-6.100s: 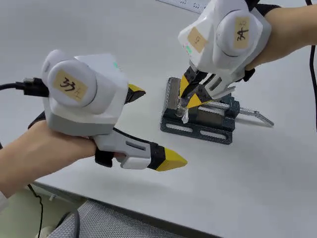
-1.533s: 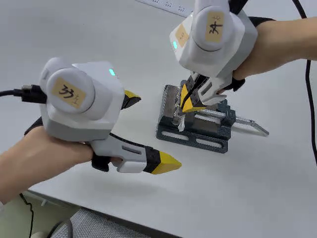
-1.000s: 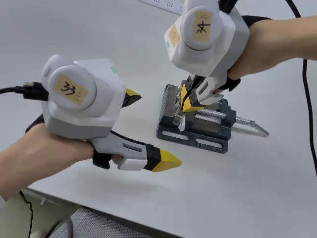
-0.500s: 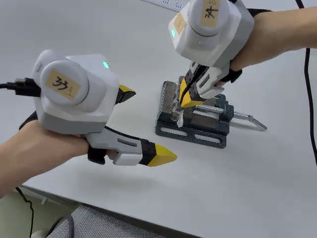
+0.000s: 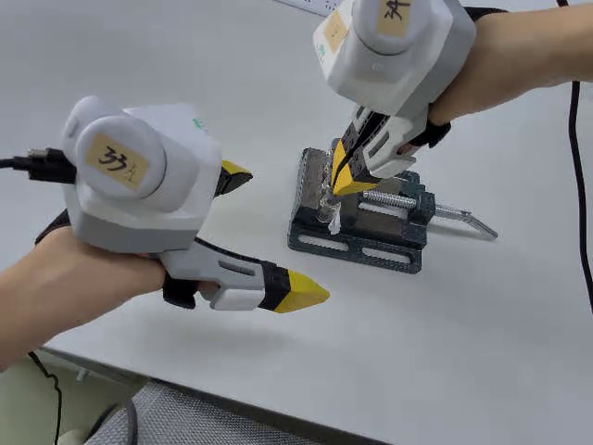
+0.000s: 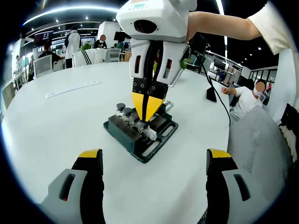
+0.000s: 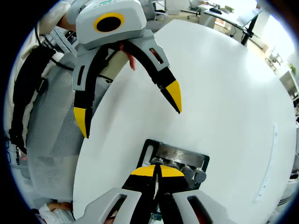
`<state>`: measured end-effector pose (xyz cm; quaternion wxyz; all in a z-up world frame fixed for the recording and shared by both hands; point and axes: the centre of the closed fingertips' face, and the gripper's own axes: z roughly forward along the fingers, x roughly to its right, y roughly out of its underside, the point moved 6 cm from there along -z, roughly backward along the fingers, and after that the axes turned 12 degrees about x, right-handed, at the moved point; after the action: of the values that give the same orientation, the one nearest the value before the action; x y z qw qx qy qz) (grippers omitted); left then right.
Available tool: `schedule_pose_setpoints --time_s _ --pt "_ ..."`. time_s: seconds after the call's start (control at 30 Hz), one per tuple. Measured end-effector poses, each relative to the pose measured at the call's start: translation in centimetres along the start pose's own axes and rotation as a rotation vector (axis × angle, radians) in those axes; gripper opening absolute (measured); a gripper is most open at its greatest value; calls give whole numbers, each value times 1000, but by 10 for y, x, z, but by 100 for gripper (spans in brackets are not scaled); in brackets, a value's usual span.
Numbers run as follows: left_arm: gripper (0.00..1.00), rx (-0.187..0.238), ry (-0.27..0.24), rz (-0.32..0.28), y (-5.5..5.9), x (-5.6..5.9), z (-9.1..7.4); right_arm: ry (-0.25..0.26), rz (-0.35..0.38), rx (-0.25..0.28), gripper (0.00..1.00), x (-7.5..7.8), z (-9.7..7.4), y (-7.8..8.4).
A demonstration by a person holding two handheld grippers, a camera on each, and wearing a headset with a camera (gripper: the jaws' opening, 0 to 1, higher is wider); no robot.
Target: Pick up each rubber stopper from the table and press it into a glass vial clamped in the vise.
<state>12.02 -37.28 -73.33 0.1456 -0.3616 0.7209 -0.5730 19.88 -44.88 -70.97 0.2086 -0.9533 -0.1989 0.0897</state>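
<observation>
A dark vise [image 5: 359, 234] stands mid-table and clamps a row of glass vials [image 6: 135, 120], several capped with grey stoppers [image 7: 195, 175]. My right gripper [image 5: 342, 183] hangs tips-down just above the clear vial [image 5: 328, 211] at the near end of the row, shut, with nothing visible between its yellow tips. It appears as the right gripper [image 6: 145, 110] over the vise [image 6: 140, 136], and in its own view as the right gripper [image 7: 157, 172] over the vise [image 7: 180, 160]. My left gripper [image 5: 269, 232] is held open to the left of the vise, empty; left gripper [image 6: 154, 155], left gripper [image 7: 127, 109].
The vise's screw handle [image 5: 467, 220] sticks out to the right. A black cable [image 5: 580, 195] runs along the right side. A white power strip [image 6: 73, 88] lies at the far edge. A grey mesh chair [image 5: 176, 413] sits below the near table edge.
My right gripper has lifted a little from the vial top, still shut. The left gripper keeps its place, open; the view has shifted slightly.
</observation>
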Motion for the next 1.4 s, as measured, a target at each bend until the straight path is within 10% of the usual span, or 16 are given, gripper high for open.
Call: schedule_pose_setpoints --time_s 0.93,1.4 --pt "91 2 -2 -6 1 -2 1 -5 -20 -77 0 1 5 -6" --pt "91 -1 -3 -3 -1 -3 1 1 18 -28 0 2 3 -3"
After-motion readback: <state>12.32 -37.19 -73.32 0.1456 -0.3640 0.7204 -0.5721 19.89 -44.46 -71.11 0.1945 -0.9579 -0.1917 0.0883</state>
